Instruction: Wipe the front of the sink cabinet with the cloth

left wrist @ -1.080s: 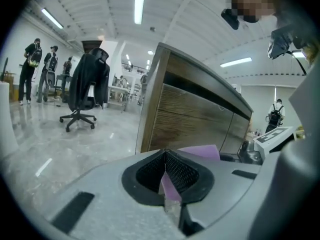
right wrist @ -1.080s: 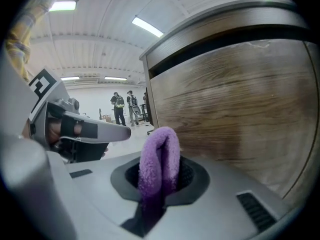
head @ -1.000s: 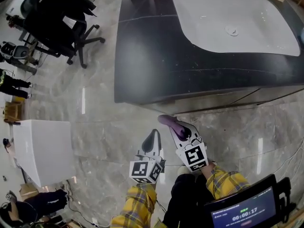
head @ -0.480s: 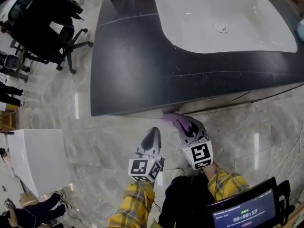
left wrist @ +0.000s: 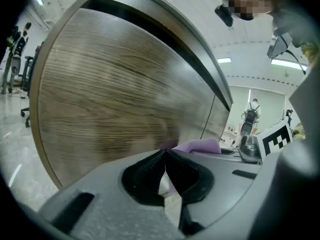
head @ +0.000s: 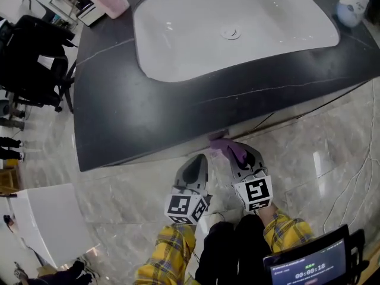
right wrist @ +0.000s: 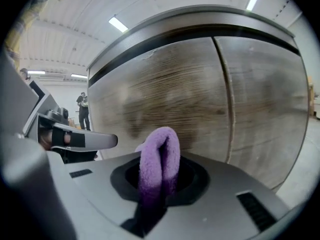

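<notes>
In the head view, the right gripper [head: 230,151] is seen at lower centre of the frame, and a purple cloth [head: 219,142] is pinched between its 2 jaws. The cloth is held up against the lower edge of the dark countertop [head: 119,105], where the cabinet front drops out of sight beneath it. In the right gripper view, the cloth [right wrist: 160,154] is shown folded into a loop that stands up out of the jaws at centre frame, with the wood-grain cabinet front [right wrist: 195,89] close behind it and a vertical door seam to its right; whether the cloth is pressed onto the wood cannot be told. The left gripper [head: 199,160] is held just to the left of the right one, lower in the frame and a little short of the countertop edge. In the left gripper view, its jaws are seen pressed together at the tips with nothing between them, and the cabinet front [left wrist: 115,104] fills the left and centre of the frame, while the cloth [left wrist: 200,145] shows at right of centre. A white sink basin [head: 237,22] is set into the countertop at upper centre. Yellow plaid sleeves [head: 172,254] are seen at the bottom edge.
</notes>
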### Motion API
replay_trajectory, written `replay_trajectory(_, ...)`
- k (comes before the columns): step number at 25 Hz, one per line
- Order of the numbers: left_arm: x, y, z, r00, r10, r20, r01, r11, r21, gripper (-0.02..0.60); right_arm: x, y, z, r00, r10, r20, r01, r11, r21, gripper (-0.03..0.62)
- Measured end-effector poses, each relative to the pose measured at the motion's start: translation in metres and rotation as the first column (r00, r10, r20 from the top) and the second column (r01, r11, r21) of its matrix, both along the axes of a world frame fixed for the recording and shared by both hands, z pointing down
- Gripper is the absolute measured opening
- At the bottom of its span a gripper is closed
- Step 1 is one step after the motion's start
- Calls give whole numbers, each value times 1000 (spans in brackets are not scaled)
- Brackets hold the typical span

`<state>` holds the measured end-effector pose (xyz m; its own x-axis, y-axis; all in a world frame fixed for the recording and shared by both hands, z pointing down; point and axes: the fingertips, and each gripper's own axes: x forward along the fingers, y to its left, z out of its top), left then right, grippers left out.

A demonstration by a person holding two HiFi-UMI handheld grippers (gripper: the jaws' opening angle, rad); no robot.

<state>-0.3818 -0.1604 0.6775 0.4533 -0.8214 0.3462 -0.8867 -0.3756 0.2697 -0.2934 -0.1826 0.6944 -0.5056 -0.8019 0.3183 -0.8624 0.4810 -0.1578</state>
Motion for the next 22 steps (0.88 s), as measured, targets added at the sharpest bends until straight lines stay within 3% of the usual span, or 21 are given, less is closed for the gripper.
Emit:
replay_trajectory(10, 72, -13, -3, 995, 99, -7, -99, 995, 10, 8, 79, -11, 2, 991, 132, -2, -132, 991, -10, 44)
replay_trajectory(22, 126, -6, -28, 981, 193, 11, -193, 981, 25, 8, 134, -7, -2, 969, 245, 1, -245, 968, -51, 44)
